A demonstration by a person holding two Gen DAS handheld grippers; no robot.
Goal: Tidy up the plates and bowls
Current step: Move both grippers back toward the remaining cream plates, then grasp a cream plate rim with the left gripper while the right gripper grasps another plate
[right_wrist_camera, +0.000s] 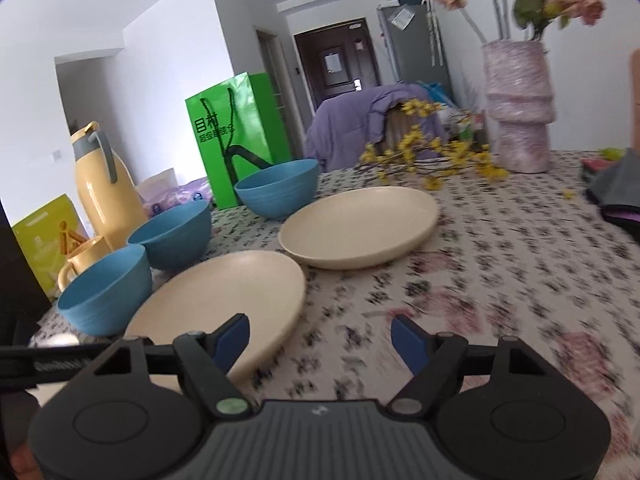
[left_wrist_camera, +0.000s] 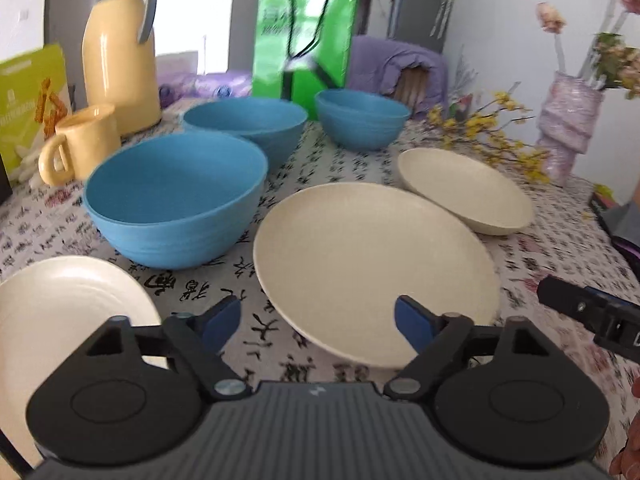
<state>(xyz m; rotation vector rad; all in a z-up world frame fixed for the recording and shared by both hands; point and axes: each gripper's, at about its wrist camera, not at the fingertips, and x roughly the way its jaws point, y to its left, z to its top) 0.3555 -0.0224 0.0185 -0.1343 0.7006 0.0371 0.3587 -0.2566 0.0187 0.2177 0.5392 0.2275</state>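
We work over the desk (left_wrist_camera: 540, 240), its patterned cloth crowded along the far edge with a yellow jug (left_wrist_camera: 120, 60), a green bag (left_wrist_camera: 306, 40) and a vase (right_wrist_camera: 518, 104) of flowers, so the free room for stacking lies toward our side.

The nearest cream plate (left_wrist_camera: 372, 264) sits in the middle. A second cream plate (left_wrist_camera: 466, 190) lies just behind it to the right, their rims nearly touching, and a third plate (left_wrist_camera: 68, 304) shows at the lower left. Three blue bowls stand apart. The near bowl (left_wrist_camera: 176, 200) is just left of the middle plate, the middle bowl (left_wrist_camera: 246, 124) behind it, the far bowl (left_wrist_camera: 362, 118) by the bag.

Both grippers hang over the near edge with nothing in them. The left gripper (left_wrist_camera: 318, 326) stands wide open, its right finger over the rim of the middle plate. The right gripper (right_wrist_camera: 320, 340) is equally wide, with only cloth between its fingers and the same plate under its left finger.

We judge that no grasp has begun. For a clean pick, we should slide one finger under the plate's raised rim, pinch the lip rather than the flat, lift level, and set it squarely on its neighbour.
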